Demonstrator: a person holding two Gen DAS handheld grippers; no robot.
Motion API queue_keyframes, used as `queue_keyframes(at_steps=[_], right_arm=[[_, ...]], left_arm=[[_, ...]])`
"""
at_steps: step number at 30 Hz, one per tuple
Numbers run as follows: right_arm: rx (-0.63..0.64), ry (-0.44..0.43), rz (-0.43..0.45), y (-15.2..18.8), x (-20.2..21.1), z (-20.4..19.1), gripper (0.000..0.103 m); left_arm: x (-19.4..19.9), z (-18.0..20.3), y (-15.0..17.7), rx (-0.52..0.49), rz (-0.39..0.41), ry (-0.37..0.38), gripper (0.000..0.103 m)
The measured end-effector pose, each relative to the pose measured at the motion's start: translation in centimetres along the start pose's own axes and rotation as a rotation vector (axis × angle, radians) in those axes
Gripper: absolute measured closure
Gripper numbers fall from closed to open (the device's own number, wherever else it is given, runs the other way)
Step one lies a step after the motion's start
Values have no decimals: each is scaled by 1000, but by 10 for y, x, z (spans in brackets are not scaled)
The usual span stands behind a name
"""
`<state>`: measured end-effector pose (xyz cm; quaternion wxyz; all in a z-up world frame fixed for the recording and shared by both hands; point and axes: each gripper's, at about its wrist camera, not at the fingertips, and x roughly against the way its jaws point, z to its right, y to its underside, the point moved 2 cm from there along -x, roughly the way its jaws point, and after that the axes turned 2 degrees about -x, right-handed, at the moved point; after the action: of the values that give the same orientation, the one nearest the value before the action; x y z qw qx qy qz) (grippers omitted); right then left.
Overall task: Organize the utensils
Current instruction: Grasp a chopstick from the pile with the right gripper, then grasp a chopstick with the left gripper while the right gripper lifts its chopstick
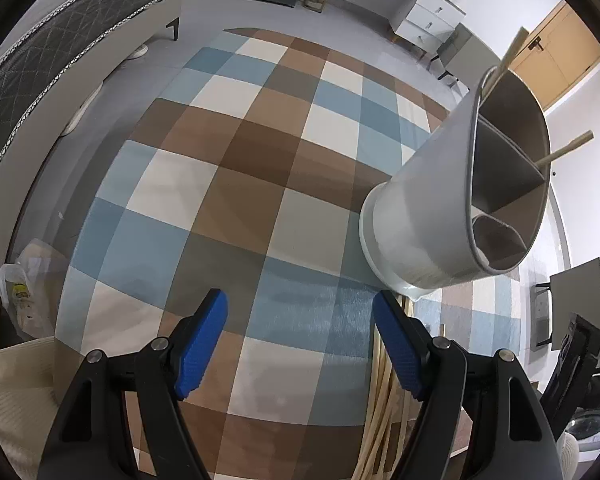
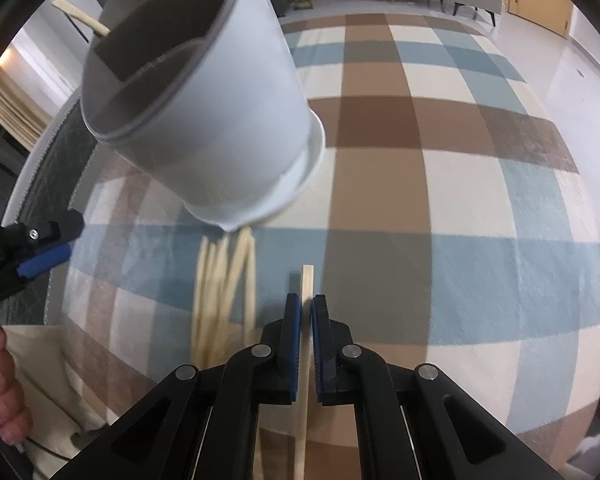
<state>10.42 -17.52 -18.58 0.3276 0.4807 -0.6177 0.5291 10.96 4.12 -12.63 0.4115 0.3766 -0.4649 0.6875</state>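
Checkered rug point(image 1: 260, 160) in brown, blue and cream fills the floor, w/ a dark quilted bed point(image 1: 40, 60) far left and white drawers point(image 1: 432, 12) far right. No readable writing or brand anywhere in the left wrist view. Left gripper point(image 1: 300, 340) points steeply down at the rug, blue pads wide apart, nothing between them. White utensil holder point(image 1: 432, 200) stands on the rug to the right, divided into compartments; two chopsticks point(image 1: 568, 148) stick out of it. A loose bundle of chopsticks point(image 1: 384, 412) lies on the rug near the right finger, just below the holder's base.

Right wrist view: same rug point(image 2: 460, 160), again no legible text. Right gripper point(image 2: 306, 344) angled steeply down, pads clamped tight on a single chopstick point(image 2: 307, 280) that runs lengthwise between them, its tip poking out ahead. Holder point(image 2: 204, 100) sits far left of it, one stick point(image 2: 82, 18) visible at its rim. Blurred bundle point(image 2: 224, 292) lies just left of the gripper, apart from it. At the left edge, the other gripper's blue pad point(image 2: 44, 260) shows, and a person's fingers point(image 2: 4, 400) curl at the lower left.
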Motion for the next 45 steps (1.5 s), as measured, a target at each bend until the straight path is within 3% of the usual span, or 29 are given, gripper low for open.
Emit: queue_keyframes(at_steps=[7, 14, 15, 21, 27, 34, 38, 45], right_arm=[[45, 60, 4, -5, -6, -13, 92], [98, 110, 16, -14, -17, -31, 94], [86, 91, 19, -16, -18, -31, 98], [-72, -12, 95, -23, 7, 4, 98], [-217, -139, 201, -30, 40, 35, 98], [-391, -253, 249, -24, 61, 69, 98], [-430, -273, 262, -21, 67, 81, 98], [-408, -279, 302, -17, 86, 83, 98]], left_arm=[[-1, -6, 0, 18, -7, -9, 32], [-5, -6, 0, 8, -19, -13, 32], [-7, -6, 0, 3, -23, -11, 32], [-25, 6, 11, -53, -78, 35, 32], [-47, 18, 22, -99, -138, 15, 32], [-54, 40, 26, -158, -126, -10, 32], [-59, 52, 29, -212, -121, -69, 32], [-63, 55, 30, -212, -114, -112, 32]])
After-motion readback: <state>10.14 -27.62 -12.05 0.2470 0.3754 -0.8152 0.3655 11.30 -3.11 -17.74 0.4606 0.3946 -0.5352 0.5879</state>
